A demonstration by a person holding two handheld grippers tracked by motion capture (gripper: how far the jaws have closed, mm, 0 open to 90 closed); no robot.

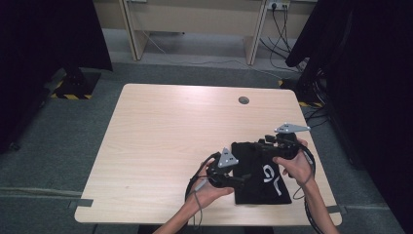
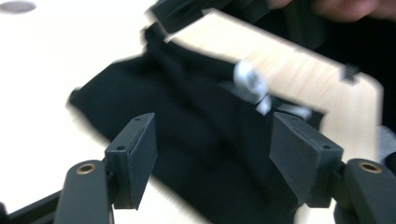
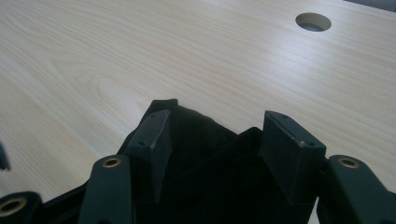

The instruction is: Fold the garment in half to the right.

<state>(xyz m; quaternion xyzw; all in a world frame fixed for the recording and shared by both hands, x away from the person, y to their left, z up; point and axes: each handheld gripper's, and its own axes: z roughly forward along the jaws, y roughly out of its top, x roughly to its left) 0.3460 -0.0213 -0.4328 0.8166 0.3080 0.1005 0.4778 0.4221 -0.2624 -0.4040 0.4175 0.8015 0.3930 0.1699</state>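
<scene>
A black cloth bag (image 1: 260,183) with a white logo (image 1: 273,176) lies flat on the front right part of the wooden table (image 1: 160,141). My left gripper (image 1: 246,177) reaches in at the bag's left edge; in the left gripper view its jaws stand open (image 2: 212,149) with the black cloth (image 2: 187,140) lying beyond and between them, blurred. My right gripper (image 1: 258,144) is at the bag's far edge. In the right gripper view its jaws are open (image 3: 215,140) over the bag's rumpled top edge (image 3: 201,135), pads apart from the cloth.
A round cable hole (image 1: 243,100) sits in the table's far right part, seen also in the right gripper view as the hole (image 3: 313,22). Black curtains flank the table. A light desk (image 1: 195,24) and floor cables stand behind it.
</scene>
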